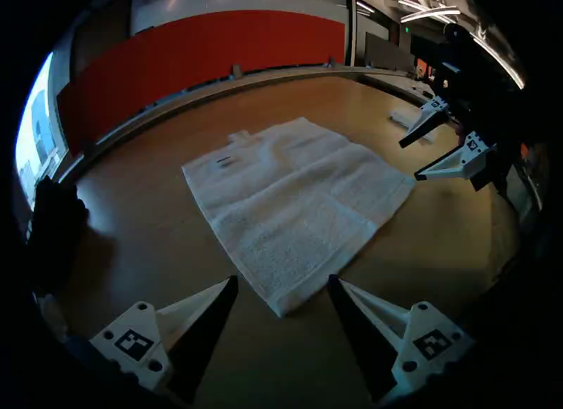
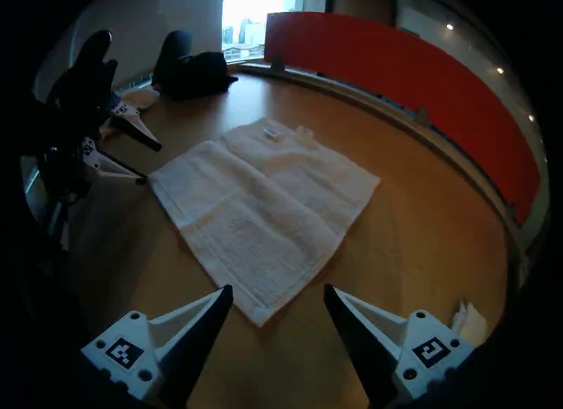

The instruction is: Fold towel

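wooden table point(image 1: 141, 233) | white towel point(image 1: 295, 198) lying flat on it, one corner poking between my left gripper point(image 1: 281, 279) fingers, another corner between my right gripper point(image 2: 278, 288) fingers | both spread wide, gripping nothing

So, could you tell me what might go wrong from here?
The towel lies flat on the smooth table, with a corner by the open left hand-held gripper; closing might push and bunch it rather than pinch it. The right hand-held gripper is open at another corner; uneven lifts could skew the fold.
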The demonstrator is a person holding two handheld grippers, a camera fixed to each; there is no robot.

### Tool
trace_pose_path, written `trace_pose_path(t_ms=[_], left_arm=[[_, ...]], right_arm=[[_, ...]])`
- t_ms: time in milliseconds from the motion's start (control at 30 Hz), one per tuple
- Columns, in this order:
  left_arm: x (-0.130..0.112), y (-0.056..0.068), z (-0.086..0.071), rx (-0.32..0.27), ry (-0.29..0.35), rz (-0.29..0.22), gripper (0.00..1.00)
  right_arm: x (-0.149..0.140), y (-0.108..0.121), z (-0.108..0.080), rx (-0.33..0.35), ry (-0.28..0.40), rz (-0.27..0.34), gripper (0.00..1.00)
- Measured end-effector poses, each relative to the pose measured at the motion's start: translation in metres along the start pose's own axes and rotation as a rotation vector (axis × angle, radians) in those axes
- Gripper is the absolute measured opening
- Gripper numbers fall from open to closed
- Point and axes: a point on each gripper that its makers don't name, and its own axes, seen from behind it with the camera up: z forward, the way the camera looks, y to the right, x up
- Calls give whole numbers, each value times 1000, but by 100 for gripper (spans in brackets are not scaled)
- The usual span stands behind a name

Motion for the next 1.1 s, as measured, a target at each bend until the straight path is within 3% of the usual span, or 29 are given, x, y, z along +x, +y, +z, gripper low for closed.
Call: trace_pose_path(t_ms=[733, 1100], left_arm=[[-20, 4, 19, -18, -92, -15, 94], [-21, 5, 18, -15, -109, -16, 94]], right_arm=[[-17, -5, 11, 37, -41, 3, 99], [-19, -6, 14, 46, -43, 2, 91]])
